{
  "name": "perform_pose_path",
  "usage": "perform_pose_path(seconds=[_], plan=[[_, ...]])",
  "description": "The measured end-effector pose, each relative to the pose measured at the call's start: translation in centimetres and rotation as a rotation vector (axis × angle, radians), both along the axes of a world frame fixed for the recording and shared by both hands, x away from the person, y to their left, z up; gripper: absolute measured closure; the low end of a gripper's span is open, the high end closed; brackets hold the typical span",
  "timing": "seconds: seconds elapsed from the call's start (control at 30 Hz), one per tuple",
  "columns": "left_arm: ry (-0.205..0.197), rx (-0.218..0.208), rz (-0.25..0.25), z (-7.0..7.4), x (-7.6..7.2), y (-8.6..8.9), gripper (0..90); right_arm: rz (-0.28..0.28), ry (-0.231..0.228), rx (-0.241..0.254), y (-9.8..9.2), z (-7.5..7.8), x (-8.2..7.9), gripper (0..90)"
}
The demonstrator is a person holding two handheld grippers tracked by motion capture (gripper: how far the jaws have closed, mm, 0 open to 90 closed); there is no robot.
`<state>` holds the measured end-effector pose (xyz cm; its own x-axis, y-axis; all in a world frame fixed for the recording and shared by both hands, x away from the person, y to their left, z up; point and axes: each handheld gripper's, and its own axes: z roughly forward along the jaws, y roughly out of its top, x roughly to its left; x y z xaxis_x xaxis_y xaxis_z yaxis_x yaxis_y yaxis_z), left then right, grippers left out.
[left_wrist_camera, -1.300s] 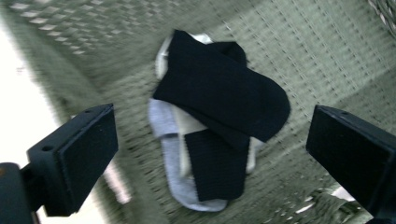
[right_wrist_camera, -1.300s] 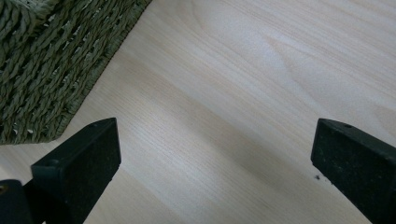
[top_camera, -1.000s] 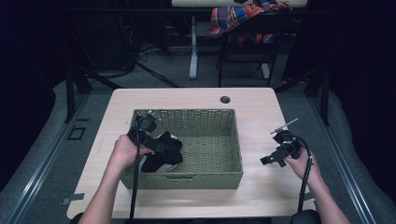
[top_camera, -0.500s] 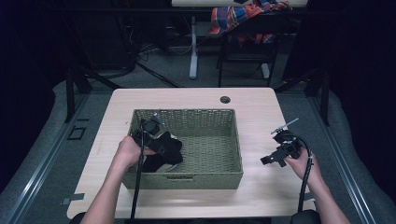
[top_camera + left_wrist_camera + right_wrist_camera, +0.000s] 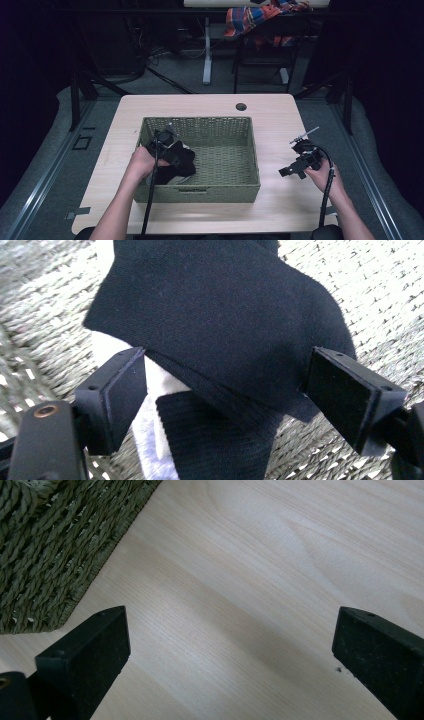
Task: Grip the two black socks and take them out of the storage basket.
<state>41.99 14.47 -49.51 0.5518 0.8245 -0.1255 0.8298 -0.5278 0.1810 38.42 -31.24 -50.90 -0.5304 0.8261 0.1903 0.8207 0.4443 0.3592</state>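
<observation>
1. Right of the wicker basket [image 5: 220, 150], we see the right gripper [image 5: 296, 167] over bare table [image 5: 280, 580], jaws spread wide.
2. Inside the basket's left end, the left gripper [image 5: 225, 395] straddles a black cloth [image 5: 220, 325], jaws apart.
3. Something white [image 5: 150, 425], possibly another garment, lies under the cloth.

Table [image 5: 210, 107] lit; surroundings dark; close views soft.
</observation>
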Motion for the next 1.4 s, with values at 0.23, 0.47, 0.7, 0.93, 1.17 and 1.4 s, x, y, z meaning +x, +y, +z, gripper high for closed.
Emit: perform_pose_path(seconds=[0.23, 0.47, 0.7, 0.93, 1.17, 1.4], plan=[[-0.005, 0.024, -0.006, -0.7, 0.1, -0.5, 31.0, 0.016, 0.005, -0.015, -0.1, 0.1, 0.1, 1.8], [0.009, 0.015, -0.023, -1.0, 0.1, -0.8, 49.1, 0.016, 0.005, -0.014, -0.1, 0.2, 0.1, 1.8], [0.017, 0.013, -0.027, -1.5, 0.2, -0.7, 64.0, 0.012, 0.003, -0.005, -0.1, 0.1, 0.1, 1.9], [-0.004, 0.014, -0.046, -1.5, 0.1, -0.6, 79.1, -0.014, -0.01, 0.007, 0.0, 0.0, 0.0, 2.0], [-0.055, -0.001, -0.055, -0.1, -0.3, -0.2, 81.0, 0.009, 0.004, -0.008, -0.2, 0.2, 0.1, 2.0], [-0.122, -0.013, -0.054, 1.9, -0.8, 0.4, 81.2, -0.013, -0.013, 0.002, -0.1, 0.1, -0.1, 2.0]])
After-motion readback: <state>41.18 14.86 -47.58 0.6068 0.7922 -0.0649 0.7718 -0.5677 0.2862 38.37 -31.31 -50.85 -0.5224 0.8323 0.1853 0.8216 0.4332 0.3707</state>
